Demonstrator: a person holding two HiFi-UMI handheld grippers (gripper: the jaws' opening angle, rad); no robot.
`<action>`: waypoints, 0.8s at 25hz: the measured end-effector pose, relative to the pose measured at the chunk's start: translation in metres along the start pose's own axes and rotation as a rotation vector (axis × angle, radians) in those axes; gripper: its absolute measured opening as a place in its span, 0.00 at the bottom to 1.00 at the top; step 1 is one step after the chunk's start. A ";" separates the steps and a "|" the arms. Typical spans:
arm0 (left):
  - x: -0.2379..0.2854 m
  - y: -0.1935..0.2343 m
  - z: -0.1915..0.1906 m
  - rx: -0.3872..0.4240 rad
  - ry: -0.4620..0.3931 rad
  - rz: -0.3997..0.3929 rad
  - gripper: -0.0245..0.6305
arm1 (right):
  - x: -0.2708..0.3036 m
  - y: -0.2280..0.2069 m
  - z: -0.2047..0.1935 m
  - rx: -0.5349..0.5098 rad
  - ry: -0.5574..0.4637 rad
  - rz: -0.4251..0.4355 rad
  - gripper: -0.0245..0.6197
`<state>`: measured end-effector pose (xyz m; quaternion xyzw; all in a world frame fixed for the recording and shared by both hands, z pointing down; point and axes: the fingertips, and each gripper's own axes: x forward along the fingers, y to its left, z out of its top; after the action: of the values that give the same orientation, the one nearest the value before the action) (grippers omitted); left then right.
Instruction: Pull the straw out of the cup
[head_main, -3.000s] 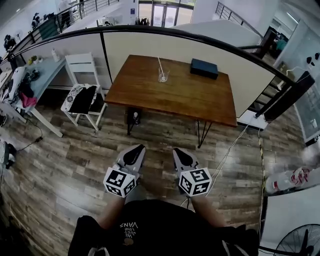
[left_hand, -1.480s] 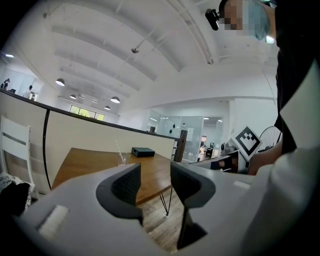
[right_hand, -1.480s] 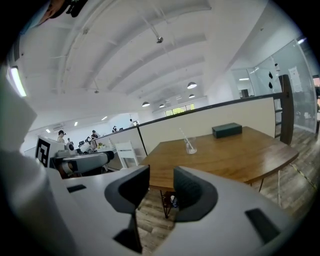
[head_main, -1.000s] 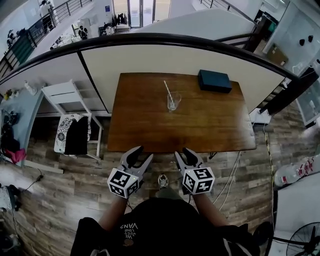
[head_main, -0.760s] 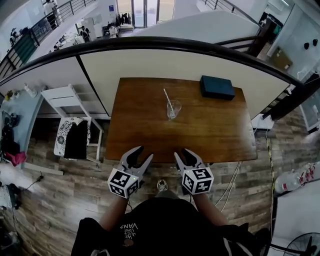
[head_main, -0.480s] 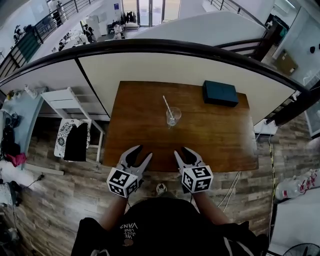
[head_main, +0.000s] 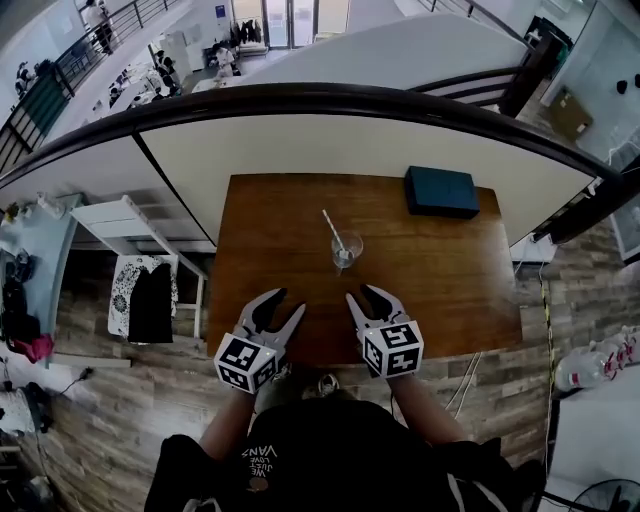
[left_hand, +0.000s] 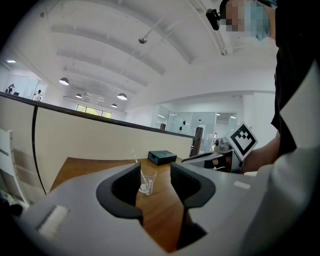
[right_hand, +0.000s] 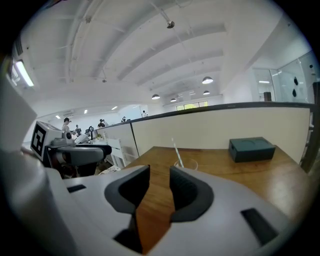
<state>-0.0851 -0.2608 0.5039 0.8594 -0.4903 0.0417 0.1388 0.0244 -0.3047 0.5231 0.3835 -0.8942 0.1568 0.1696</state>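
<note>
A clear glass cup (head_main: 346, 251) stands near the middle of the brown wooden table (head_main: 260, 240), with a white straw (head_main: 331, 227) leaning out of it to the upper left. Through the left gripper view the cup (left_hand: 147, 182) and straw (left_hand: 134, 157) show between the jaws, some way ahead. The right gripper view has the cup (right_hand: 185, 164) and straw (right_hand: 176, 150) just above its jaws. My left gripper (head_main: 279, 308) and right gripper (head_main: 370, 301) hover over the table's near edge, short of the cup. Both stand open and hold nothing.
A dark teal box (head_main: 441, 192) lies at the table's back right. A cream partition with a dark rail (head_main: 300, 130) runs behind the table. A white chair (head_main: 130, 262) with dark cloth stands left of the table, on wood-plank floor (head_main: 120, 400).
The table, cup and straw have come nearer. Both grippers, earlier over the floor, now reach over the table's near edge. Their jaws stay open throughout.
</note>
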 end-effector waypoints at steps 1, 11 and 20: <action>0.004 0.006 0.002 0.002 0.005 -0.011 0.30 | 0.006 -0.002 0.003 0.001 0.001 -0.014 0.22; 0.041 0.061 0.021 0.015 0.049 -0.160 0.30 | 0.067 -0.016 0.026 0.025 0.015 -0.145 0.22; 0.061 0.088 0.010 -0.012 0.094 -0.244 0.30 | 0.111 -0.039 0.028 -0.032 0.079 -0.239 0.22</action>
<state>-0.1291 -0.3569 0.5241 0.9090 -0.3751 0.0618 0.1707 -0.0241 -0.4115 0.5512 0.4780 -0.8371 0.1364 0.2283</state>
